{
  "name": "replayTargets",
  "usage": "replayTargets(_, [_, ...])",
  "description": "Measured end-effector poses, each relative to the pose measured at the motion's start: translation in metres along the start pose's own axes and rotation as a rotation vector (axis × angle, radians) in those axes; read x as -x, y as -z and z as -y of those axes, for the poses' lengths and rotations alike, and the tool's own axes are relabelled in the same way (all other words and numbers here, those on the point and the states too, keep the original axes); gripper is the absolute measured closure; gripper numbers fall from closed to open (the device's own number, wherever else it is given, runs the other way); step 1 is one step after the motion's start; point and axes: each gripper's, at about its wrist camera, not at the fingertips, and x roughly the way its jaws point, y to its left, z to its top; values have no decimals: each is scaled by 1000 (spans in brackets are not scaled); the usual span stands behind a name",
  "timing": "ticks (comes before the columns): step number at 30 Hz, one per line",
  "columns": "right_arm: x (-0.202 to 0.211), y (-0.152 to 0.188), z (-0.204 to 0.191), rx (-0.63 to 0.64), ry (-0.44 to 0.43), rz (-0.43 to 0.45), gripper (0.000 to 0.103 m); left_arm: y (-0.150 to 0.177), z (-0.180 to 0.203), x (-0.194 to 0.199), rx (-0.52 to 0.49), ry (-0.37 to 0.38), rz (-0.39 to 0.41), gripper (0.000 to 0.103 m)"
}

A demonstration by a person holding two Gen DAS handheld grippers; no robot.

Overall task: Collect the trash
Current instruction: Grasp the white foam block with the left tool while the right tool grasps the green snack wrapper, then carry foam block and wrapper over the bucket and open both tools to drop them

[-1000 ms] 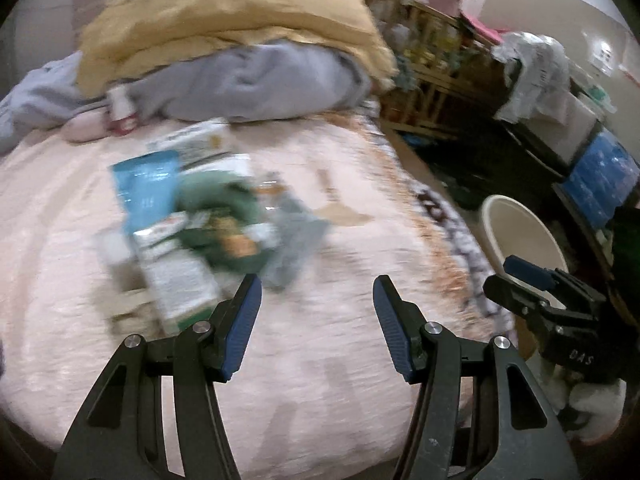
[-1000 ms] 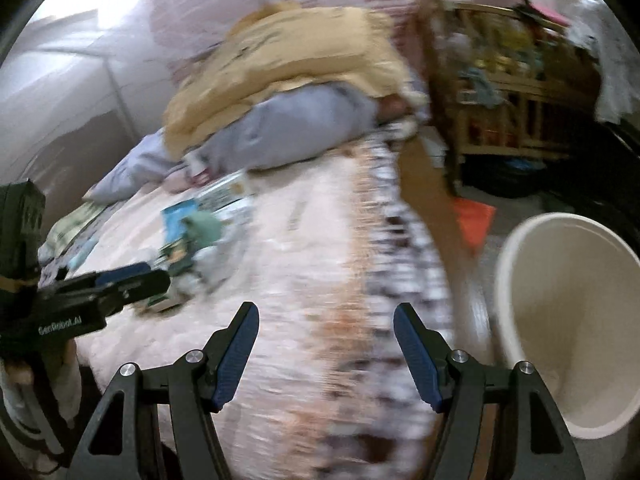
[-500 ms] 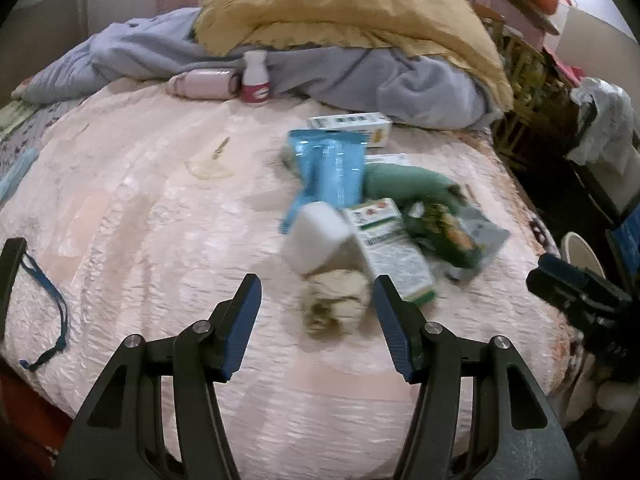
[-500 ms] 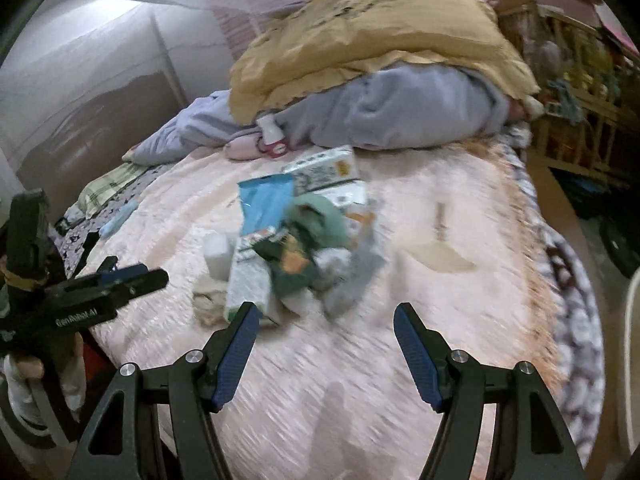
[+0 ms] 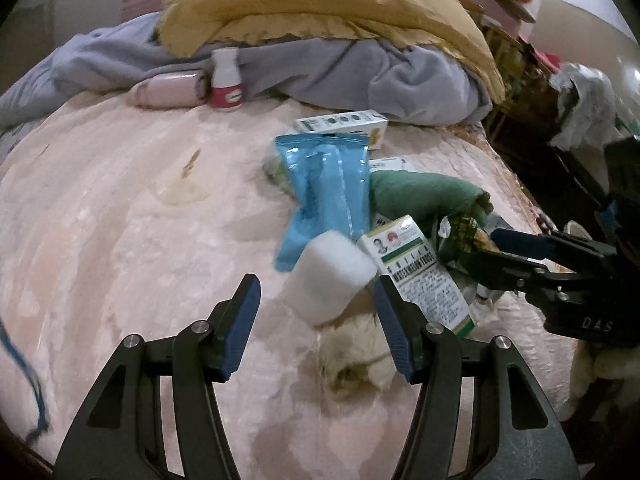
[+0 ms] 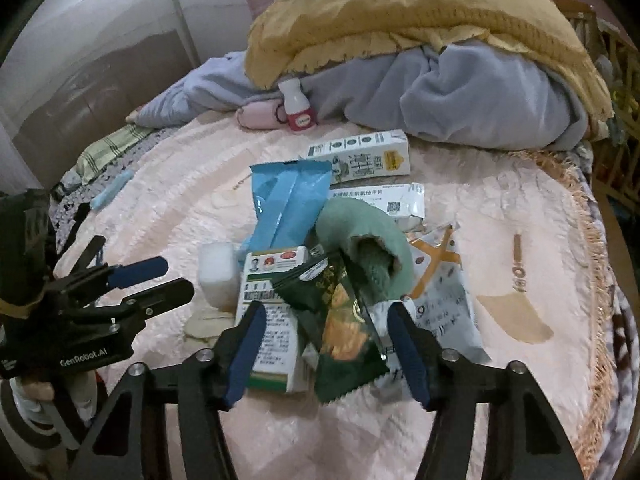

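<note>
Nothing is held by the left gripper [image 5: 316,304], whose fingers are spread wide around a white foam block [image 5: 330,276]. The right gripper [image 6: 326,336] is likewise spread wide and empty over a dark green wrapper [image 6: 340,328] in the trash pile on the pink bed cover [image 6: 520,240].

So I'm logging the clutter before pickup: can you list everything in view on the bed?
blue pouch: 1, blue, middle of pile
foam block: 1, white, between left gripper's fingers
green box: 1, white and green, pile front
snack bag: 1, dark green, between right gripper's fingers
green cloth: 1, green, on pile
carton: 1, white, behind pile
bottle: 1, white and red, by bedding
tissue: 1, cream, near edge
bedding: yellow and grey heap, far side
left gripper: open
right gripper: open
</note>
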Motion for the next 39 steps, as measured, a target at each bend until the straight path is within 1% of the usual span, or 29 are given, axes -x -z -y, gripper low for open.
replayTargets(3, [-8, 1, 0, 14, 11, -18, 61, -5, 4, -16, -35, 5, -26, 45])
replayTargets(4, [-9, 3, 0, 18, 15, -20, 68, -6, 5, -22, -46, 7, -42, 45])
replayTargets(5, [-10, 4, -1, 22, 21, -23, 72, -7, 5, -25, -48, 13, -46, 46])
replayTargets(6, [-10, 6, -1, 25, 27, -24, 76, -6, 5, -27, -45, 21, -48, 49])
replayTargets(7, [-10, 7, 0, 25, 28, -20, 79, -7, 4, -29, -33, 43, -53, 56])
replayTargets(8, [-8, 8, 1, 20, 23, -12, 80, -7, 3, -30, -20, 62, -61, 75])
replayTargets(9, [-6, 9, 1, 14, 20, -7, 81, -8, 1, -30, -5, 73, -71, 77])
replayTargets(10, [-1, 11, 3, 4, 11, 5, 83, -9, 0, -27, 9, 76, -63, 78])
replayTargets(11, [3, 11, 3, -2, 3, 12, 83, -10, 0, -22, 12, 83, -52, 87])
replayTargets(17, [40, 18, 0, -14, -36, 83, 84, -15, 11, 16, 1, 119, 24, 87])
replayTargets(23, [76, 27, 2, -33, -55, 140, 84, -15, 31, 39, -9, 135, 31, 87])
replayTargets(30, [106, 40, 13, -57, -22, 169, 84, -14, 75, 54, -52, 162, 48, 87])
replayTargets(39, [137, 62, 43, -87, 45, 188, 84, -9, 133, 53, -117, 204, 37, 87])
